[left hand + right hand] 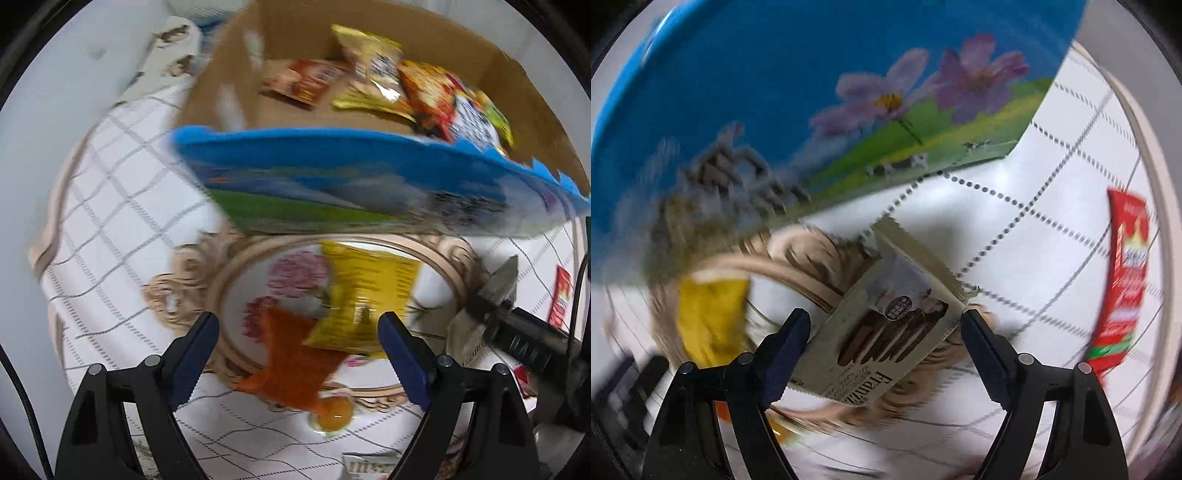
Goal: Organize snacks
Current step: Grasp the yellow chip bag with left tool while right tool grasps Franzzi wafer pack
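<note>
A large blue snack bag point(351, 177) with flowers and a green field hangs blurred across the left wrist view, in front of a cardboard box point(236, 74) holding several snack packs point(373, 66). No gripper is seen holding it. It also fills the top of the right wrist view point(812, 92). My left gripper point(299, 350) is open above a floral plate point(251, 280) carrying a yellow pack point(365, 295) and an orange pack point(295, 354). My right gripper point(884, 347) is open around a beige Franzi biscuit pack point(886, 325), its fingers apart from the pack's sides.
A checked white cloth point(122, 206) covers the table. A red pack point(1123, 280) lies at the right. The right gripper's black body point(524, 339) shows at the right of the left wrist view. An orange jelly cup point(332, 413) sits below the plate.
</note>
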Demonstrator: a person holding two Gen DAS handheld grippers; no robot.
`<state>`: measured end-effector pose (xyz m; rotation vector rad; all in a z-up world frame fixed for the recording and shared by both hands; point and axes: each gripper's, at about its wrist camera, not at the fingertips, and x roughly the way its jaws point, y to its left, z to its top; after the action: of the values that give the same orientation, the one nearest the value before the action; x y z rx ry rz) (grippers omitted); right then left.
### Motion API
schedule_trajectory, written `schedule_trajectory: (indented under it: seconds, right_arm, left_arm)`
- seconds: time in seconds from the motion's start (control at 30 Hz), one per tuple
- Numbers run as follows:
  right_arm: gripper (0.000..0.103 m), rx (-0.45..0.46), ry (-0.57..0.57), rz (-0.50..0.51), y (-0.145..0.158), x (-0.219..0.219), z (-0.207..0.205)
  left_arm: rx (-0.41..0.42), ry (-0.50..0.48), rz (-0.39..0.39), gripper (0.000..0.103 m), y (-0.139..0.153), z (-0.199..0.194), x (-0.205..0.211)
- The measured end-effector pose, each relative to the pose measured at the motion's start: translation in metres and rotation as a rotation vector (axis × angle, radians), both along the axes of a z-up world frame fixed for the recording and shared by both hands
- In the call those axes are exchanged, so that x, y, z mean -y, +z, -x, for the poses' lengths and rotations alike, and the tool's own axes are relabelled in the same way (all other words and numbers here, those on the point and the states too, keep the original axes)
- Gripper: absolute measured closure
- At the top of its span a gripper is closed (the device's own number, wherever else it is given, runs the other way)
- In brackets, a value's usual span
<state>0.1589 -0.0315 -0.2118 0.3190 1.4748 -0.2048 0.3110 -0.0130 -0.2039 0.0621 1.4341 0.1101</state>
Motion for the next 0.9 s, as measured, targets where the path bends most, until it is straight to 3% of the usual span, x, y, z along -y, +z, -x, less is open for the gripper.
schedule_trajectory:
  seconds: [0.1, 0.27, 0.3, 0.37, 0.53, 0.57, 0.67, 0.83, 0.9]
  right_arm:
    - [0.017, 0.019, -0.009, -0.015, 0.006, 0.010, 0.012]
    - [0.017, 0.031, -0.085, -0.065, 0.013, 0.027, 0.028]
    - [0.017, 0.027, -0.097, -0.068, 0.012, 0.032, 0.031]
    - [0.017, 0.011, -0.127, -0.087, 0.003, 0.038, 0.037]
    - [0.017, -0.009, -0.175, -0.148, -0.016, 0.050, 0.035]
    - [0.018, -0.011, -0.154, -0.141, -0.021, 0.045, 0.034]
    - [0.044, -0.005, -0.082, -0.145, -0.018, 0.034, 0.033]
    - [0.046, -0.039, 0.084, -0.074, -0.014, 0.022, 0.037]
    - [0.045, -0.059, 0.095, -0.077, -0.016, 0.023, 0.038]
  left_arm:
    - [-0.066, -0.044, 0.028, 0.015, -0.015, -0.011, 0.016]
    - [-0.131, -0.111, 0.006, 0.016, -0.046, -0.030, 0.036]
    - [-0.130, -0.121, 0.002, 0.020, -0.049, -0.032, 0.039]
    - [-0.113, -0.123, 0.002, 0.046, -0.054, -0.033, 0.042]
    - [-0.096, -0.110, 0.006, 0.053, -0.055, -0.026, 0.040]
    - [-0.096, -0.105, 0.002, 0.053, -0.055, -0.020, 0.038]
    - [-0.114, -0.082, 0.020, 0.053, -0.057, 0.000, 0.030]
    - [-0.151, -0.039, 0.065, 0.053, -0.066, 0.033, 0.012]
    - [-0.157, -0.027, 0.077, 0.053, -0.069, 0.041, 0.009]
